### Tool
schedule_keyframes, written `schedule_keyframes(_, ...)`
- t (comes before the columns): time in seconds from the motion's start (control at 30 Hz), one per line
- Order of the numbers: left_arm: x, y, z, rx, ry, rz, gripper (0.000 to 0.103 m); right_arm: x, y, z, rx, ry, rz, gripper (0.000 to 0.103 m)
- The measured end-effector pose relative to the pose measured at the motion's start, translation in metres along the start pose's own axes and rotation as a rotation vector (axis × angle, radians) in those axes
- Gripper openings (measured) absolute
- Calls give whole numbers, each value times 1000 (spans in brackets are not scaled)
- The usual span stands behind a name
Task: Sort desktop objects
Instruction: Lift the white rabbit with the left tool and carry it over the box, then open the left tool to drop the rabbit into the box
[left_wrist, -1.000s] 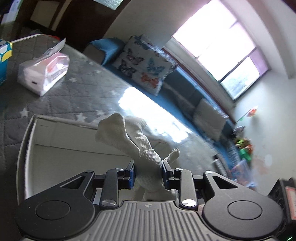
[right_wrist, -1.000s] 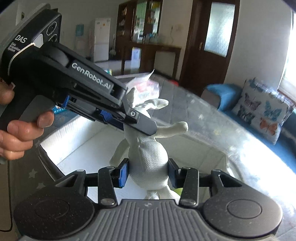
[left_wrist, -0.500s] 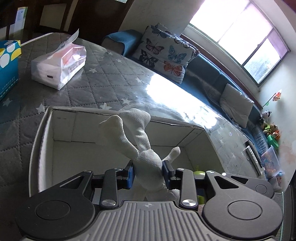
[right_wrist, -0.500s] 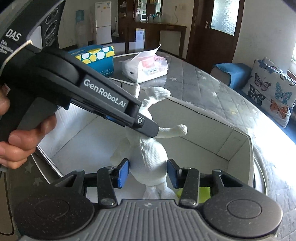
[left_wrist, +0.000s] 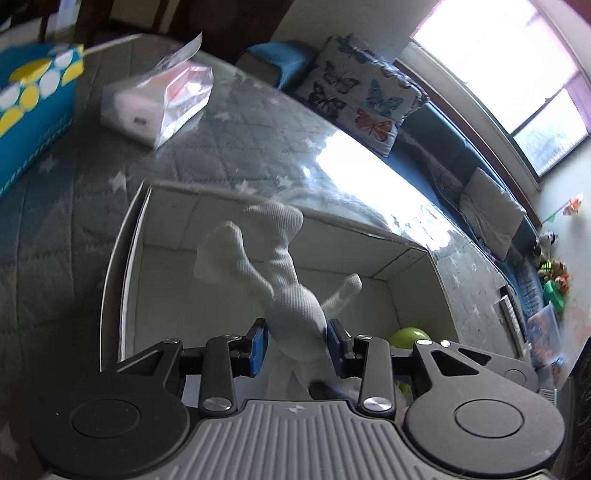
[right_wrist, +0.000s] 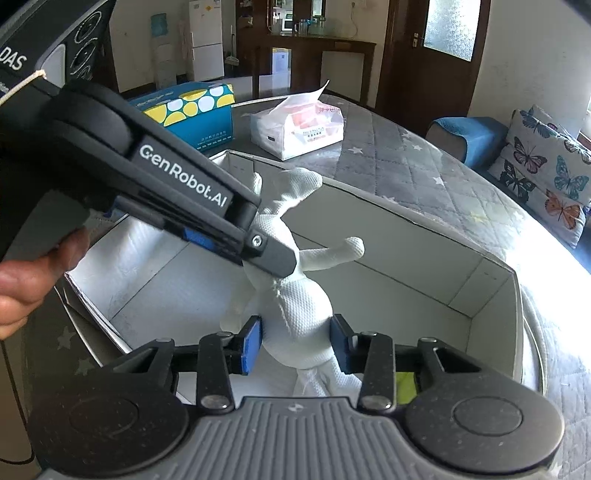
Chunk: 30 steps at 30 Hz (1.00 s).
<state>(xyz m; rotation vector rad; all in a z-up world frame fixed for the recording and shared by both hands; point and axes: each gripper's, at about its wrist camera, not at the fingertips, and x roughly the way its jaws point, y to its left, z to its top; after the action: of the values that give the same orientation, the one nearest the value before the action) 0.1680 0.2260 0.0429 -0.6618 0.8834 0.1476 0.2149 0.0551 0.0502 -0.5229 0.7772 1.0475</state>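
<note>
Above the open white box (right_wrist: 491, 291), the left gripper (left_wrist: 297, 347) clamps the white knitted toy (right_wrist: 299, 317) at its neck while the right gripper's (right_wrist: 295, 345) pads flank its belly, contact unclear.

The open white box (right_wrist: 402, 280) fills the frame centre; its floor is largely bare at left. Access from above is blocked at centre by the white stuffed toy (right_wrist: 299, 314) and the left gripper (right_wrist: 273, 258). A green ball (left_wrist: 410, 336) occupies the lower right corner. A tissue pack (right_wrist: 299, 127) and blue carton (right_wrist: 192, 110) stand beyond the far wall, upper centre.
</note>
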Motion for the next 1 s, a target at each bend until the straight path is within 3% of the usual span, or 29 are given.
schedule_keyframes(0.2,-11,-3,-3,-1,-29,-23,38,5,-1,5,9,12,-6,39)
schedule_keyframes(0.53,-27,-16,-18,65,-96,-22,38,-24,0,-6,38,-60,-16,50)
schedule_keyframes(0.93,-64,-52,-63,194,-186,-123,38,-122,7,-75,88,-203,-118,61)
schedule_keyframes(1.0,-67,-59,-72,213,-181,-135,38,-133,11,-88,98,-215,-135,69)
